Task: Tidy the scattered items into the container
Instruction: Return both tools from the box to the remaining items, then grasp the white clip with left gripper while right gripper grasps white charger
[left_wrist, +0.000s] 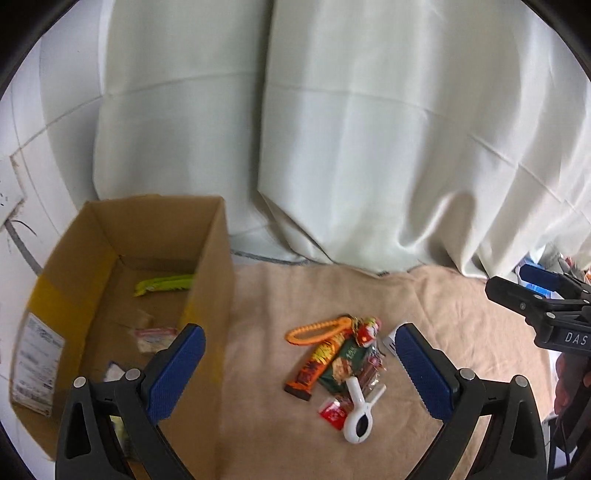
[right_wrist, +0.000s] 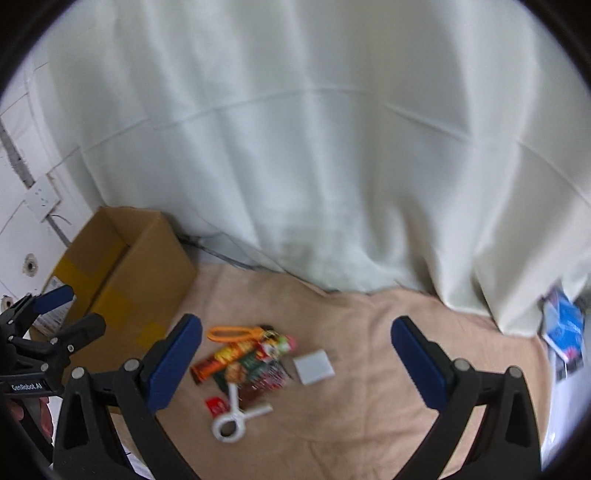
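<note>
An open cardboard box (left_wrist: 207, 266) stands at the left on a beige cloth (left_wrist: 424, 314). Inside it lie a green packet (left_wrist: 164, 284) and small wrapped packets (left_wrist: 153, 338). Right of the box is a pile: an orange plastic clip (left_wrist: 314, 330), an orange-brown bar (left_wrist: 317, 363), a green snack packet (left_wrist: 343, 365), a red sachet (left_wrist: 332, 413) and a white clip (left_wrist: 358, 417). A white square (right_wrist: 314, 367) lies beside the pile. My left gripper (left_wrist: 298, 332) hangs open and empty above the box's right wall and the pile. My right gripper (right_wrist: 295, 325) is open and empty above the pile.
White curtains (left_wrist: 369, 129) hang behind the cloth and reach down to it. A blue printed pack (right_wrist: 563, 328) lies at the far right edge. A wall with a socket (right_wrist: 40, 199) is left of the box (right_wrist: 140, 280). Bare cloth (right_wrist: 369, 424) spreads right of the pile.
</note>
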